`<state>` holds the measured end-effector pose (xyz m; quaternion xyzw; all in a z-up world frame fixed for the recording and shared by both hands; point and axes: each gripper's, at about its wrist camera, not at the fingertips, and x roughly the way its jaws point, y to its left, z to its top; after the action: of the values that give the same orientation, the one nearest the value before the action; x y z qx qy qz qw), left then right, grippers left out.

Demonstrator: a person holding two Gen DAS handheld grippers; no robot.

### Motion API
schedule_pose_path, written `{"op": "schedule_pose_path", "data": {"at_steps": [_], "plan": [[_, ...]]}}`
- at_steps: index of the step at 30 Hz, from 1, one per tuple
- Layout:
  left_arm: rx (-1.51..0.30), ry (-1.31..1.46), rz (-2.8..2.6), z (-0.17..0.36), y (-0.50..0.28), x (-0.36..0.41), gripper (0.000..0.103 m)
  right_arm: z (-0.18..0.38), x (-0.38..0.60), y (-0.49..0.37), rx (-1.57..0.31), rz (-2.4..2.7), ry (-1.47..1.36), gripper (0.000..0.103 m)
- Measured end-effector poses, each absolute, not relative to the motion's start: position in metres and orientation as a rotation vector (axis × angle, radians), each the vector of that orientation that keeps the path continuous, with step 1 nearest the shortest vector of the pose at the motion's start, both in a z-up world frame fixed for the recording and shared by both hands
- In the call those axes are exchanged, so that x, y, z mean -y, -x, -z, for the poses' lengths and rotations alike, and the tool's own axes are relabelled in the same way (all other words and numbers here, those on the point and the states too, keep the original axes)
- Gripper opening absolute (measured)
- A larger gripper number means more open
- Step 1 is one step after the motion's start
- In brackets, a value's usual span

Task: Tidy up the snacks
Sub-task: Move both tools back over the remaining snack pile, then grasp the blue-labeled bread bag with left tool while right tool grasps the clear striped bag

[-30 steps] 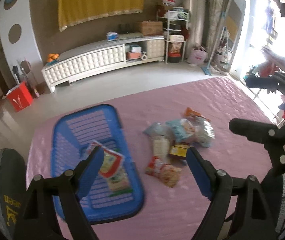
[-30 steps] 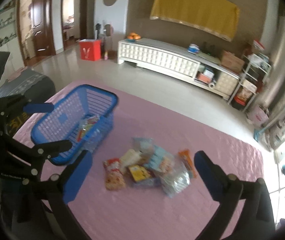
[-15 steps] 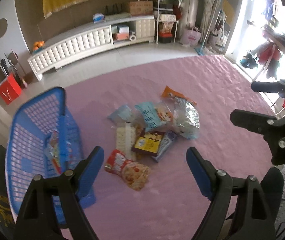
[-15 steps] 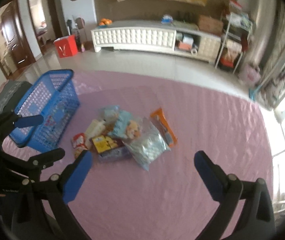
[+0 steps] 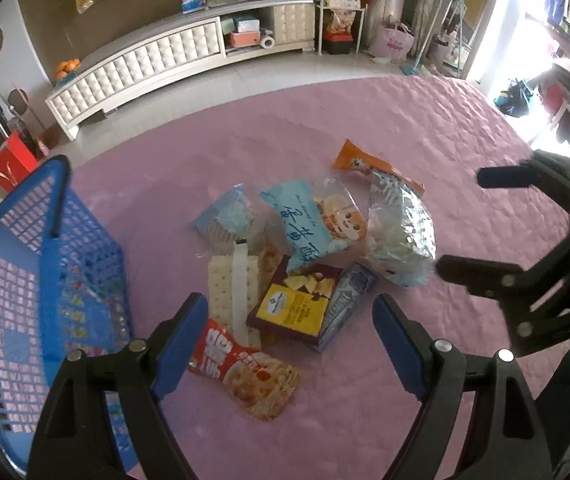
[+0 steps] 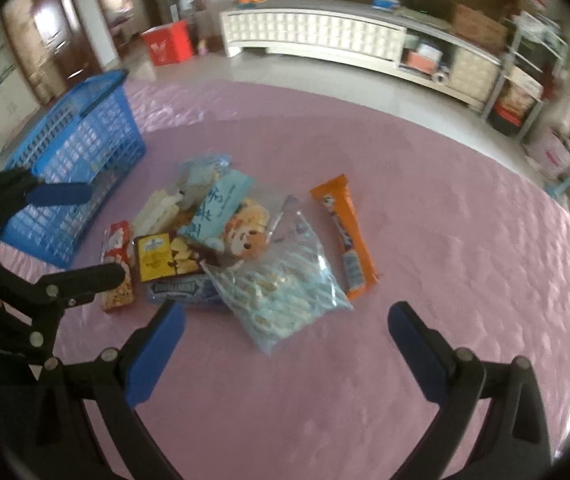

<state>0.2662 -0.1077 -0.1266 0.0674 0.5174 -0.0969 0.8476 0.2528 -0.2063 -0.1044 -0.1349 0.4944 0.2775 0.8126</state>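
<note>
- Blue pads tip both of my tools: my left tool (image 5: 289, 334) is spread wide with nothing between its pads, hanging above the near edge of the snack pile.
- My right tool (image 6: 285, 334) is spread just as wide and holds nothing; it hangs over bare pink quilt (image 6: 425, 216), with the pile just ahead of it.
- Nearest my left tool is the red snack packet (image 5: 245, 370), lying flat just beside the left pad and partly between the two pads in that view.
- Just beyond it lie the white cracker pack (image 5: 231, 296), the yellow-and-maroon box (image 5: 293, 306) and the grey-blue bar wrapper (image 5: 343, 304), side by side and touching.
- Further out, the light blue cartoon bag (image 5: 317, 224) overlaps the box, and the small pale blue packet (image 5: 225, 216) lies to its left.
- Closest to my right tool is the clear bag of blue-striped sweets (image 6: 285, 284), lying on the pile's near right side.
- At its right edge lies the orange wrapper (image 6: 345, 232), long and flat on the quilt.
- Left of the pile stands the blue basket (image 5: 25, 264), near the red packet but apart from it; something colourful shows through its mesh, too unclear to name.
</note>
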Motion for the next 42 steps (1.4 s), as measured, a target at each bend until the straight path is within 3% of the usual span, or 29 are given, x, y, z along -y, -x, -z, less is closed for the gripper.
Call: {"op": "schedule_pose_path", "data": {"at_steps": [9,13,19,33,42], "plan": [[-1.141,-0.164,0.212,0.151,-0.277,0.110,0.083,0.138,0.188,-0.268,-1.046,-0.719,0.471,0.101],[-1.151,-0.173,0.205,0.154,-0.279,0.108,0.083,0.147,0.192,-0.276,-1.030,-0.759,0.438,0.086],[-1.155,-0.163,0.190,0.157,-0.282,0.106,0.083,0.148,0.197,-0.271,-1.014,-0.767,0.400,0.071],[-1.123,-0.127,0.195,0.132,-0.305,0.124,0.083,0.114,0.252,-0.259,-1.021,-0.465,0.083,0.070],[-1.161,-0.086,0.189,0.144,-0.344,0.149,0.083,0.109,0.266,-0.280,-1.022,-0.340,0.046,0.070]]}}
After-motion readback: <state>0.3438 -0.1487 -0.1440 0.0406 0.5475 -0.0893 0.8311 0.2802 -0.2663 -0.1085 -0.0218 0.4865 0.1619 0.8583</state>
